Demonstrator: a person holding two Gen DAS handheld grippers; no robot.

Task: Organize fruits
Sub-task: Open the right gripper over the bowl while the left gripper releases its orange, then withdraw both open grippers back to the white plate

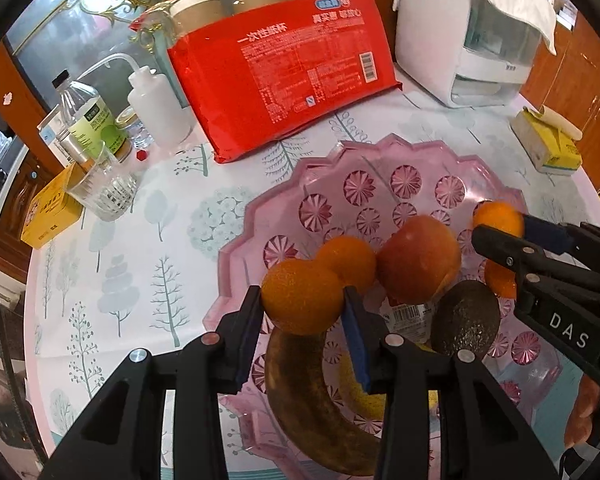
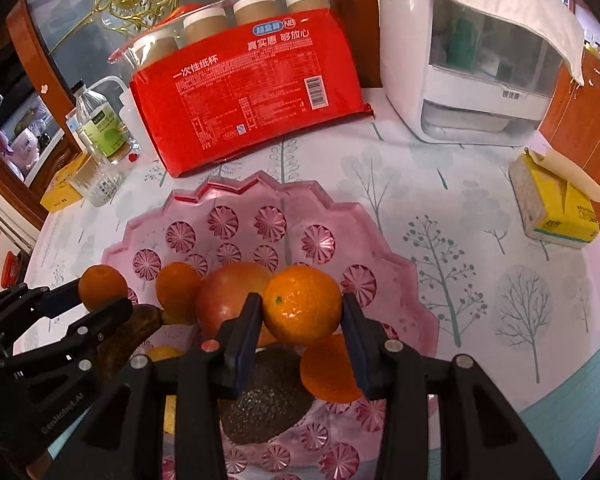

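Fingers of left gripper (image 1: 304, 308) clamp one orange (image 1: 302, 298); right gripper (image 2: 303, 312) clamps another orange (image 2: 302, 310) above pink tray (image 2: 235, 192).

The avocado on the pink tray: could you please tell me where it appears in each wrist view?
Left wrist view: the avocado sits lower right, right of the left gripper.
Right wrist view: it lies bottom centre, under the right gripper.
Shared landmark: the apple just behind it.
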